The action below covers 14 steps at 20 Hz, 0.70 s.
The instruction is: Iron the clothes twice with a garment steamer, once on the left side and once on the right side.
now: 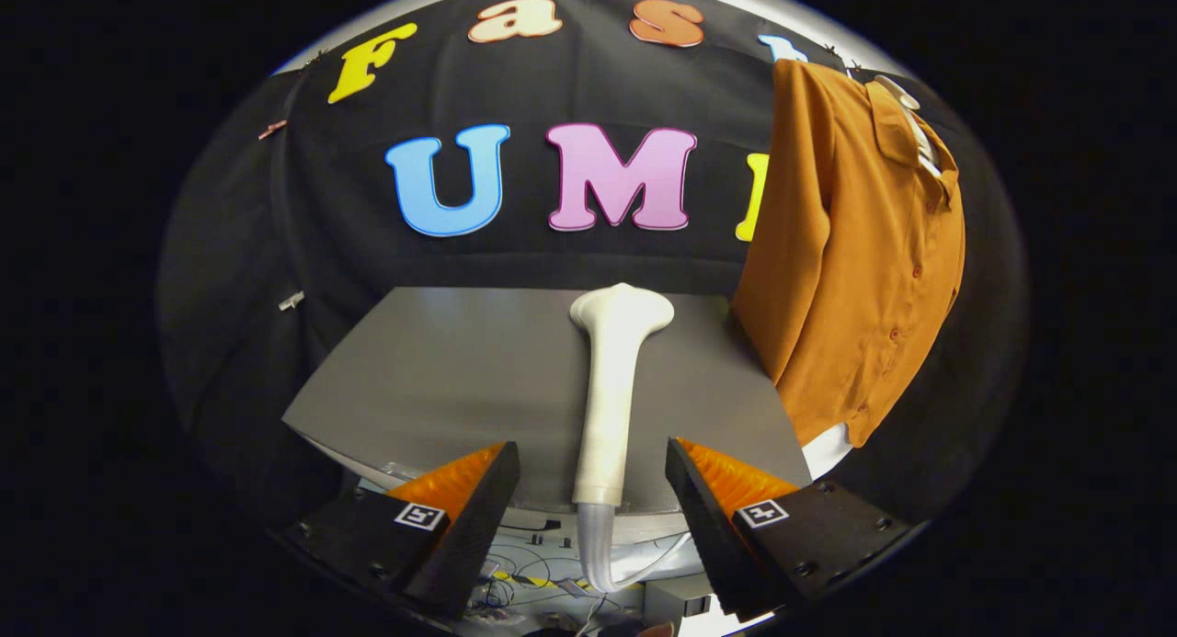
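Gripper view shows the gripper (593, 462) with its two fingers spread wide, holding nothing; both fingertips stand clear of everything around them. In the gap between them lies the long white plastic garment steamer head (609, 389), touching neither finger. It rests on the flat grey table top (441, 380), its handle pointing back toward the fingers and its flared nozzle end at the far side of the table, near the black cloth wall (368, 233). From the near end of the handle, a pale ribbed hose (596, 545) drops over the table's front edge and curves away below, between the two fingers. Under that edge, loose wires (542, 563) lie over a pale surface with a strip of yellow-and-black tape. Beyond the right finger and to the right of the steamer head hangs the rust-orange button-front shirt (855, 251), draped on a white hanger (906, 104) against the black cloth wall. Its sleeve falls down past the table's far right corner, and a row of buttons runs down its front. A bit of white shows just under the shirt's lower hem. The shirt is well apart from both the steamer head and the fingers.
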Each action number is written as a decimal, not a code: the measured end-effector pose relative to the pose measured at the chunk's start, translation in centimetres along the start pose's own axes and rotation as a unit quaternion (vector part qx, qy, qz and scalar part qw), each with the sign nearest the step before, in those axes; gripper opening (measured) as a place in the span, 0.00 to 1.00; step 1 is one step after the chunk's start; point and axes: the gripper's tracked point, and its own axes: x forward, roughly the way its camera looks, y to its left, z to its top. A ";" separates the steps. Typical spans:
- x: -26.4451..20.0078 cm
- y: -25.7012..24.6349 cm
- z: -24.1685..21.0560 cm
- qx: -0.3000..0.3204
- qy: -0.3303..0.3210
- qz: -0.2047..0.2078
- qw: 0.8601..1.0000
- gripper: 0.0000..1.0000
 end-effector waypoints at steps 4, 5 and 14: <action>3.3 -0.5 -1.1 0.003 0.034 -0.019 0.999 0.90; 3.8 -0.6 -1.2 0.001 0.038 -0.021 0.999 0.90; 4.7 -0.2 -0.8 0.033 0.007 -0.002 0.999 0.27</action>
